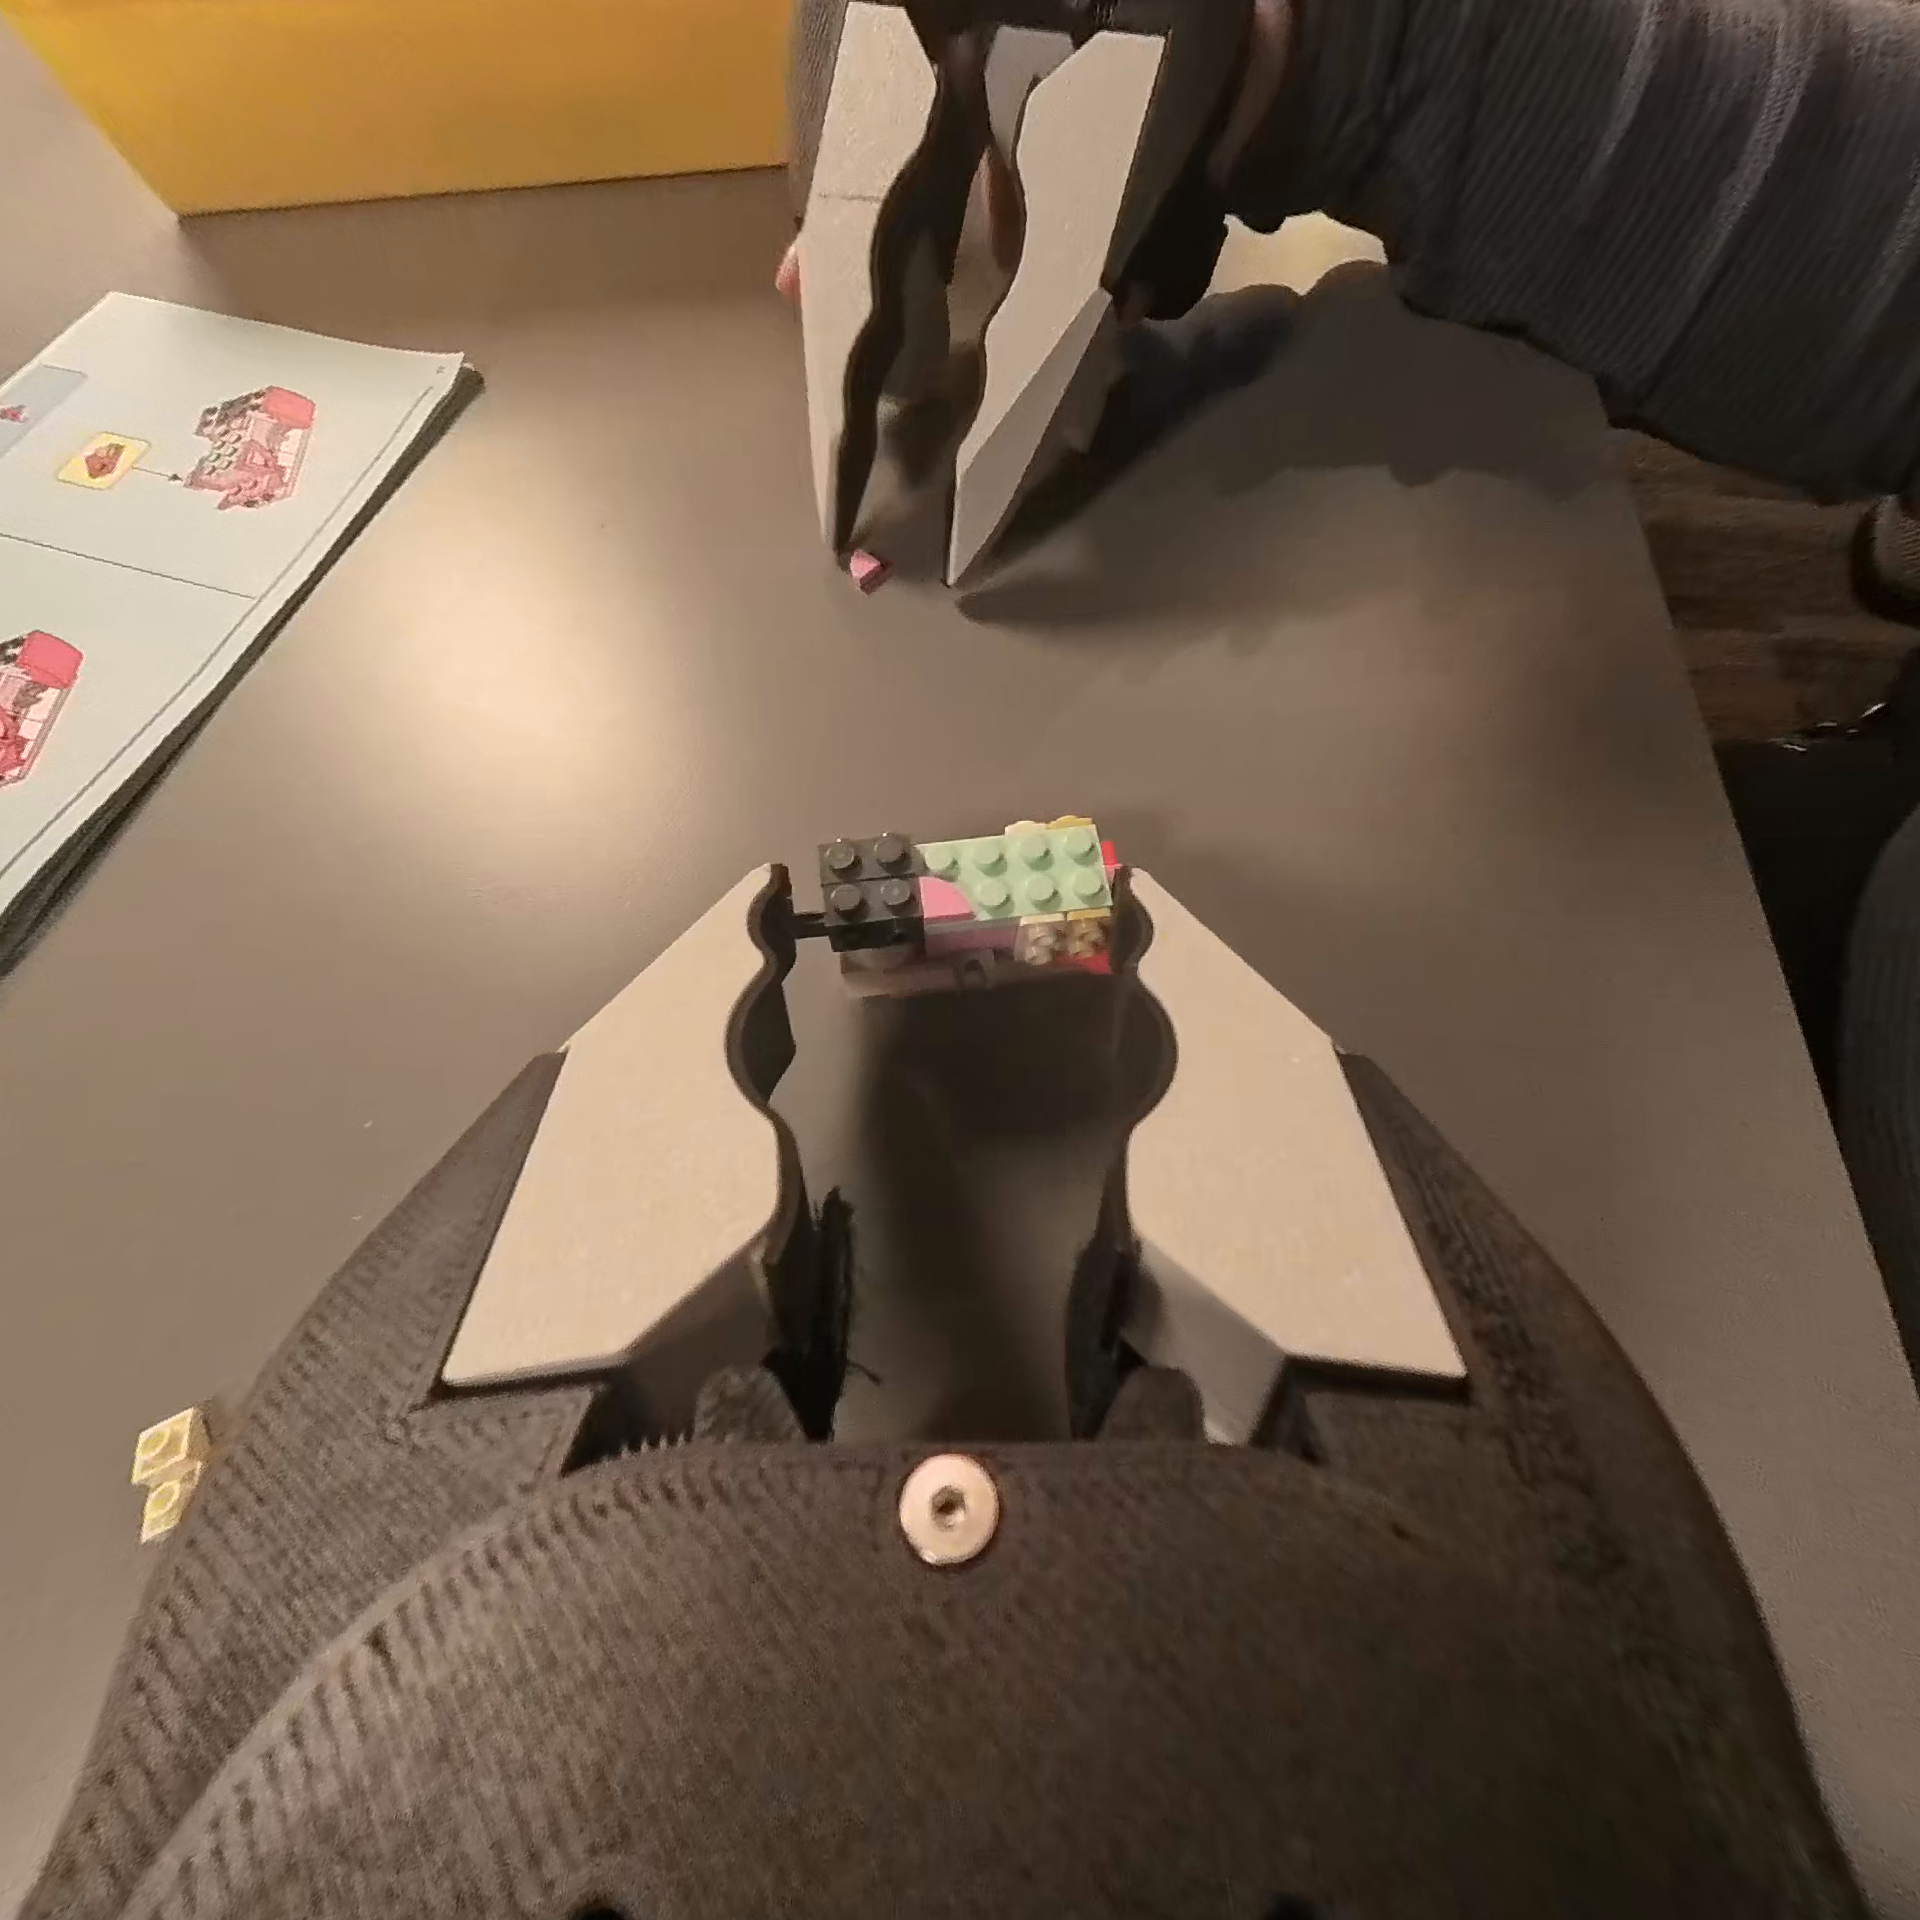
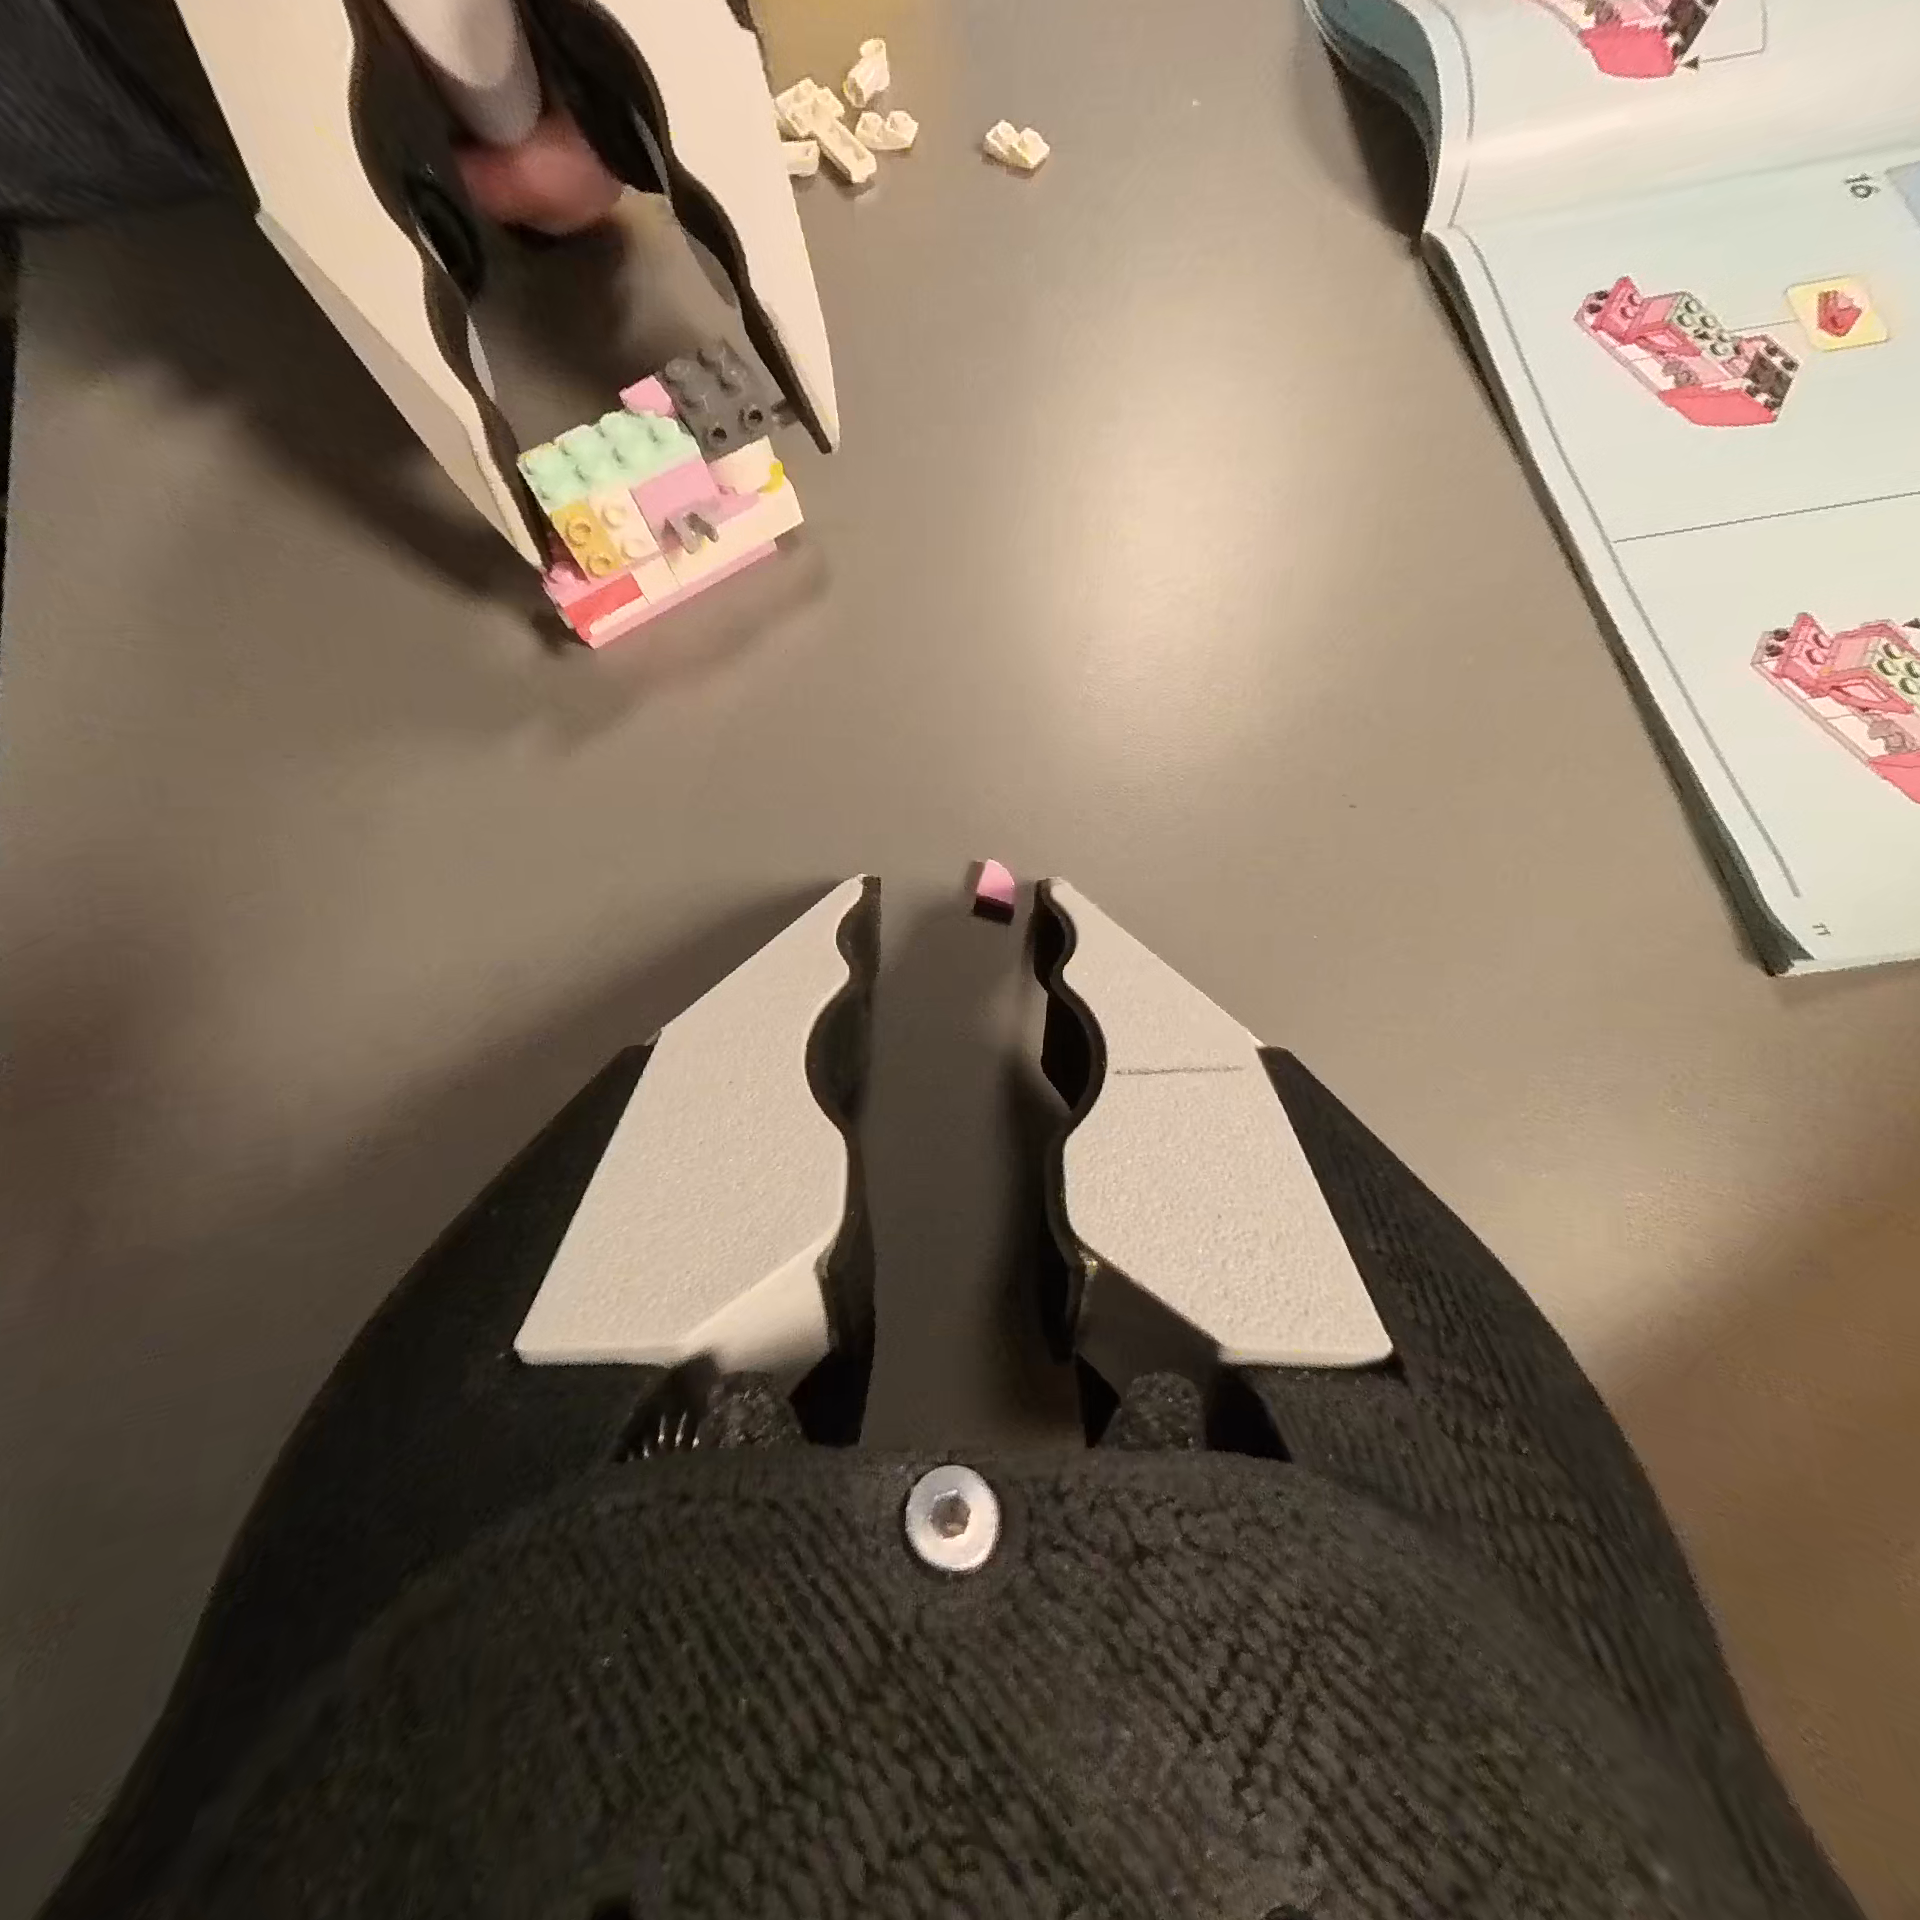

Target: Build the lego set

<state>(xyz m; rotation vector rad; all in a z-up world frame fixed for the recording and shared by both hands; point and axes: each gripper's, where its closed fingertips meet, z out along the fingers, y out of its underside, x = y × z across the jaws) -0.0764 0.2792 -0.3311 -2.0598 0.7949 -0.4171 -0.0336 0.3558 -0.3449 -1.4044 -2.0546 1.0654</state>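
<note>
While left gripper (image 1: 951, 914) clamps brick model (image 1: 977, 914), right gripper (image 2: 956, 914) part-open, unpressed around pink piece (image 2: 994, 888) on table (image 2: 1143, 675).

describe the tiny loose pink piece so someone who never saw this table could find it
On the grey table, right of the multicoloured brick model, look between the right gripper fingertips. The pink piece lies loose there near one fingertip: one tiny curved-top pink piece, unlike the pale loose bricks farther off.

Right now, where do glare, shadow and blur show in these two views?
Left wrist view: soft glare on the table left of centre; the far gripper casts a dark shadow rightward; sleeve slightly smeared. Right wrist view: glare patch mid-table; the brick model and the hand behind it are motion-blurred; edges bend from the wide lens.
</note>
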